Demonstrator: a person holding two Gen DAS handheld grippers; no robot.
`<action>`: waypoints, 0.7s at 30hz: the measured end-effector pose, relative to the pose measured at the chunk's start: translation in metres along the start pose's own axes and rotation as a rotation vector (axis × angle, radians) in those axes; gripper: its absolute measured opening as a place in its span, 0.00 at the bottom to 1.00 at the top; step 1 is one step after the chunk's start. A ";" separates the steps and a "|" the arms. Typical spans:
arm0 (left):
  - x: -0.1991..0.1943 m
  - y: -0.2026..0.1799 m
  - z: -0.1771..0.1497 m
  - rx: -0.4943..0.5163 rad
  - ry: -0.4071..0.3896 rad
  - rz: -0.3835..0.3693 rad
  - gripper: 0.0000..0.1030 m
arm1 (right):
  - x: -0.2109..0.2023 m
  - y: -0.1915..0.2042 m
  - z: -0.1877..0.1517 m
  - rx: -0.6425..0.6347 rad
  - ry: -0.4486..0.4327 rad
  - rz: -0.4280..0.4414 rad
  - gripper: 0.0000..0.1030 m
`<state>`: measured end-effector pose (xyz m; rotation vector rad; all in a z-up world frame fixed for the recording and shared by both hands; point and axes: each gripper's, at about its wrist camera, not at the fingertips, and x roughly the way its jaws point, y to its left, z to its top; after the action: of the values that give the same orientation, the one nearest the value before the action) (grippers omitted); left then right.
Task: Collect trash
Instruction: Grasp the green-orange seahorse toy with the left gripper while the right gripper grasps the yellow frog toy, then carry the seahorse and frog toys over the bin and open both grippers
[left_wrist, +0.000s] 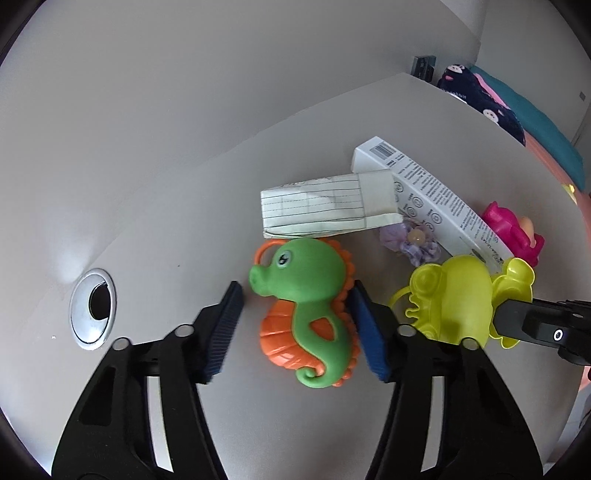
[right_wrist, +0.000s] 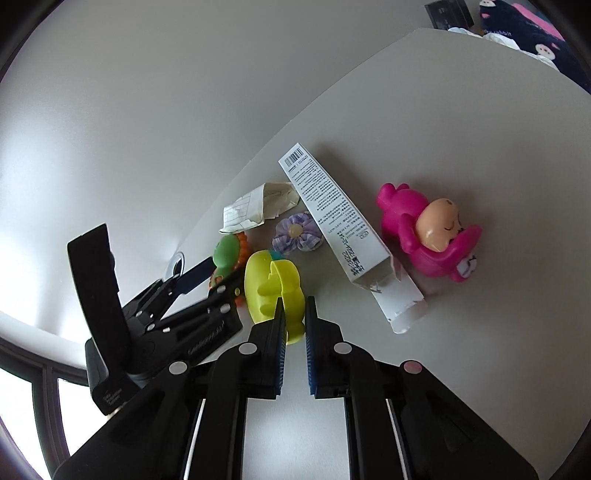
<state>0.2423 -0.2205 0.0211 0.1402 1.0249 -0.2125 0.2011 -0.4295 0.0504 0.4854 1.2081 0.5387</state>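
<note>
Toys and trash share a white table (right_wrist: 480, 129). Left gripper (left_wrist: 295, 325), fingers apart, straddles a green-and-orange rubber seahorse (left_wrist: 314, 306); right gripper (right_wrist: 295, 325) pinches a yellow plastic crab toy (right_wrist: 273, 288), likely clearing both off the folded lined paper (left_wrist: 317, 206) and open white carton (right_wrist: 343, 229) just behind
</note>
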 end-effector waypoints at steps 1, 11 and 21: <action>0.000 -0.003 0.001 0.009 0.005 0.006 0.50 | -0.003 -0.001 0.000 0.002 0.004 0.001 0.10; -0.042 -0.038 0.006 0.020 0.040 0.021 0.50 | -0.066 -0.019 -0.004 0.046 0.025 0.020 0.10; -0.086 -0.143 0.006 0.164 0.020 -0.074 0.50 | -0.147 -0.064 -0.028 0.071 -0.024 -0.042 0.10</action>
<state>0.1701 -0.3509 0.0956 0.2540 1.0332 -0.3636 0.1440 -0.5697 0.1108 0.5242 1.2146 0.4539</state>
